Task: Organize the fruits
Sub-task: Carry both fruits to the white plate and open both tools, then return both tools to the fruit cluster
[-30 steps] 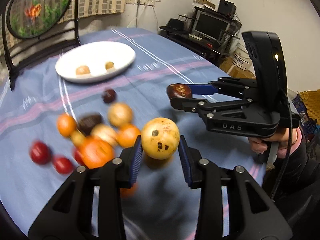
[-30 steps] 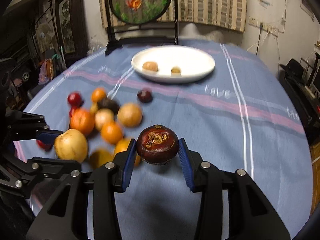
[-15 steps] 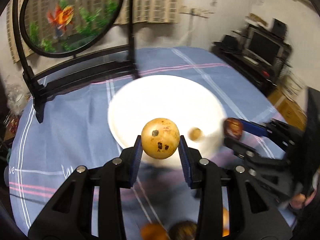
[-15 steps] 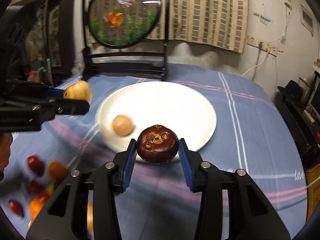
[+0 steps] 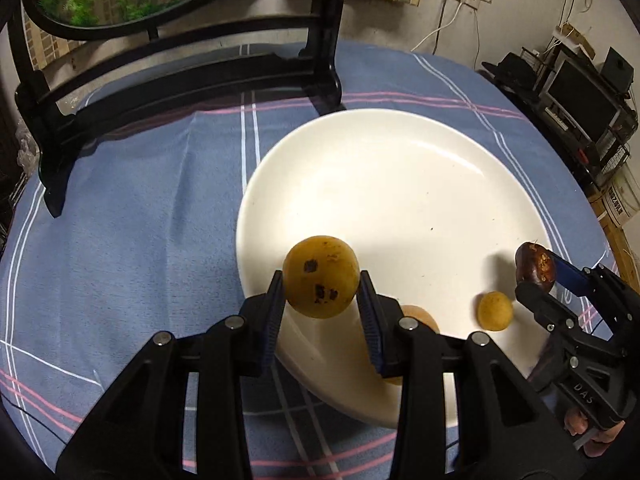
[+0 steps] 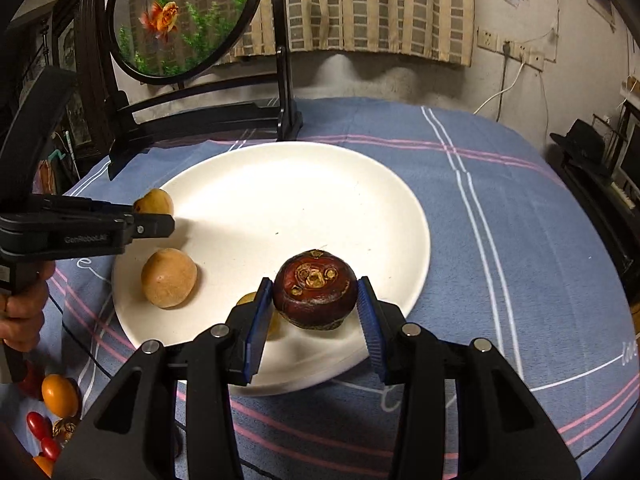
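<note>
Presently, both grippers hang over the white plate, which sits on a worktop covered by a blue cloth with pink and white stripes.

Left gripper: fingers clamped on a round yellow fruit with dark spots, one blue pad against each side. In the left wrist view the fruit is held above the plate's near-left rim, clear of the surface.

Right gripper: fingers clamped on a dark maroon fruit with a tan crown on top, held above the near part of the plate. Whether it touches the plate cannot be told.

On the plate: a tan round fruit rests at the near-left, and a small yellow fruit lies beside the right gripper's fingers; in the right wrist view it is largely hidden behind the left finger.

Off the plate: an orange fruit and small red fruits lie on the cloth at the lower left of the right wrist view, well apart from the plate.

Behind the plate stands a black-framed round screen with a goldfish picture. A hand grips the left gripper's handle.
</note>
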Motion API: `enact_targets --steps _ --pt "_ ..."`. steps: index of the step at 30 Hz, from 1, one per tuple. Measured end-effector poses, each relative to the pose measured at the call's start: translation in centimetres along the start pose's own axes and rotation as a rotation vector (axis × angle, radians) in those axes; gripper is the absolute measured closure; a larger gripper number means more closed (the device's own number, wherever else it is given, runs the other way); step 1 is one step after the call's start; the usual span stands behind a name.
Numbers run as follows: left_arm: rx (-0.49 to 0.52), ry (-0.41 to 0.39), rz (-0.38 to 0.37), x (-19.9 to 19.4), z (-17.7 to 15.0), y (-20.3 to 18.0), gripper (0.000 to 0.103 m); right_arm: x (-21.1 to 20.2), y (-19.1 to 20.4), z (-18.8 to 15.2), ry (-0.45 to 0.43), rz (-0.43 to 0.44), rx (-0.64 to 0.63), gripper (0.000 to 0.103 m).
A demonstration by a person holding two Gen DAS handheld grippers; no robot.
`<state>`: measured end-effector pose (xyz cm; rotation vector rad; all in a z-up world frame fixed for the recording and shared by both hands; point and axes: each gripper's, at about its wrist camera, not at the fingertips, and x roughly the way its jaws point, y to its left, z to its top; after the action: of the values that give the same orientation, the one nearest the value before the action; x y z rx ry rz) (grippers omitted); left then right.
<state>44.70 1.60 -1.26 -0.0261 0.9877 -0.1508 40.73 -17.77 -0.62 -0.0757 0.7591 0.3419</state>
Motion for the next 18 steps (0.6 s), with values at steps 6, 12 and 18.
enact_targets --steps 6,12,18 --pt "0.005 -0.011 0.011 0.2 0.3 -0.3 0.052 0.7 0.2 0.1 0.011 0.003 0.0 0.06" --pt "-0.005 -0.071 0.015 -2.4 0.4 -0.4 0.041 0.1 0.3 0.3 -0.001 0.012 -0.011 0.056" --pt "0.059 -0.184 0.077 -8.0 -2.3 -0.7 0.016 -3.6 0.4 0.0 -0.041 0.05 0.03 0.052"
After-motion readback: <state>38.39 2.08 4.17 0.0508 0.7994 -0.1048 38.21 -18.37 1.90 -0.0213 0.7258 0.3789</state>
